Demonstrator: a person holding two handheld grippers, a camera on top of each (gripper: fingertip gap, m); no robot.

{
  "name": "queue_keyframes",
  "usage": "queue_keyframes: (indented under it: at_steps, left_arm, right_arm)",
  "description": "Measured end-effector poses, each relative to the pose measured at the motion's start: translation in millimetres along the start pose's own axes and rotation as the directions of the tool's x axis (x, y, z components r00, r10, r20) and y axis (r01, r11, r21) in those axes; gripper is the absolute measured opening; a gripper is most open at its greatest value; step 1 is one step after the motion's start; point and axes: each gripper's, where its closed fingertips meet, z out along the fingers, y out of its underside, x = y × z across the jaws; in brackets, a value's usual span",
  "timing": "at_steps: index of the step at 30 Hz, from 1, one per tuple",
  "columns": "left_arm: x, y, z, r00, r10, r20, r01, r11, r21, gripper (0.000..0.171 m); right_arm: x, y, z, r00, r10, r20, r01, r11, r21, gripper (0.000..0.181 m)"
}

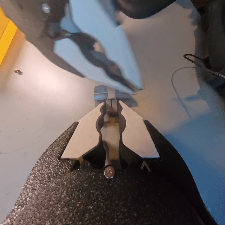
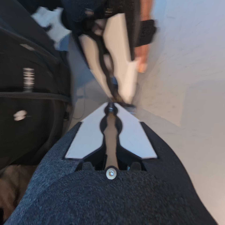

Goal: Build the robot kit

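My left gripper (image 1: 111, 103) is shut on a grey slotted metal block (image 1: 100, 93) that rests on the pale table (image 1: 48, 103). My right gripper (image 1: 136, 90) comes in from the upper left, its tips at the block's far right corner. In the right wrist view my right gripper (image 2: 110, 104) is shut on a small silvery screw-like part (image 2: 110, 108), blurred. The left gripper (image 2: 118, 98) reaches down just beyond it, held by a hand (image 2: 142, 58).
A yellow object (image 1: 6, 36) lies at the table's left edge, with a small loose nut (image 1: 18, 71) near it. A thin black wire (image 1: 176, 87) curls on the right. A black backpack (image 2: 30, 97) stands close to the right gripper's left side. Only a small space, under 4 cm, lies between the two pairs of fingers. Left tips and right tips are each some 25 cm from the small loose nut (image 1: 18, 71).
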Motion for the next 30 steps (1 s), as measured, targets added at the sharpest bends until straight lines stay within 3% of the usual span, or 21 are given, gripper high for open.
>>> queue_keyframes:
  at_steps: [1, 2, 3, 4, 7, 9, 10, 16, 21, 30]
  left_arm:
    - [-3.8, 0.5, 0.7, 1.0, -0.002, 0.009, 0.002, 1.0, -0.007, 0.017]
    - [-3.1, 0.0, 0.9, 1.0, -0.006, -0.009, 0.006, 1.0, -0.012, 0.017]
    - [-0.5, -0.7, 0.4, 1.0, 0.012, -0.016, -0.013, 1.0, -0.016, 0.017]
    - [1.8, -0.5, -0.3, 1.0, 0.021, -0.011, -0.021, 1.0, -0.019, 0.017]
    - [3.9, 1.9, -2.5, 0.999, -0.048, -0.007, 0.048, 0.999, -0.002, 0.017]
    - [2.9, 2.4, -2.9, 0.998, -0.062, -0.01, 0.062, 0.998, -0.009, 0.017]
    - [2.0, 2.1, -2.3, 0.997, -0.074, -0.011, 0.074, 0.997, -0.013, 0.017]
    - [2.7, 0.1, -0.8, 0.989, -0.143, -0.024, 0.143, 0.99, -0.003, 0.018]
    - [3.5, -0.3, -12.1, 0.985, -0.169, -0.035, 0.17, 0.985, 0.02, 0.035]
    - [5.3, 4.3, -15.3, 0.982, -0.187, -0.034, 0.187, 0.982, 0.003, 0.018]
  right_arm:
    - [-27.7, -7.0, 7.0, 0.988, 0.001, 0.152, -0.007, 0.999, 0.043, 0.004]
    - [-39.3, -4.6, 20.1, 0.982, -0.003, 0.187, 0.001, 1.0, 0.013, 0.006]
    - [-19.9, 8.3, 29.7, 0.998, -0.058, 0.016, 0.059, 0.993, -0.101, 0.006]
    - [-8.6, 4.7, 21.6, 0.985, -0.141, -0.104, 0.129, 0.984, -0.121, 0.004]
    - [-11.2, -30.5, -34.9, 0.976, -0.104, -0.19, 0.12, 0.99, 0.075, 0.025]
    - [4.0, -24.0, -54.8, 0.927, -0.141, -0.348, 0.161, 0.986, 0.032, 0.034]
    - [2.1, -22.8, -52.2, 0.921, -0.143, -0.362, 0.168, 0.985, 0.037, 0.038]
    - [14.8, -1.0, 2.1, 0.907, -0.108, -0.407, 0.124, 0.992, 0.014, 0.04]
    - [17.4, -3.7, 1.2, 0.911, -0.099, -0.401, 0.11, 0.994, 0.006, 0.039]
    - [23.5, -4.7, 9.3, 0.895, -0.142, -0.423, 0.115, 0.989, -0.09, 0.025]
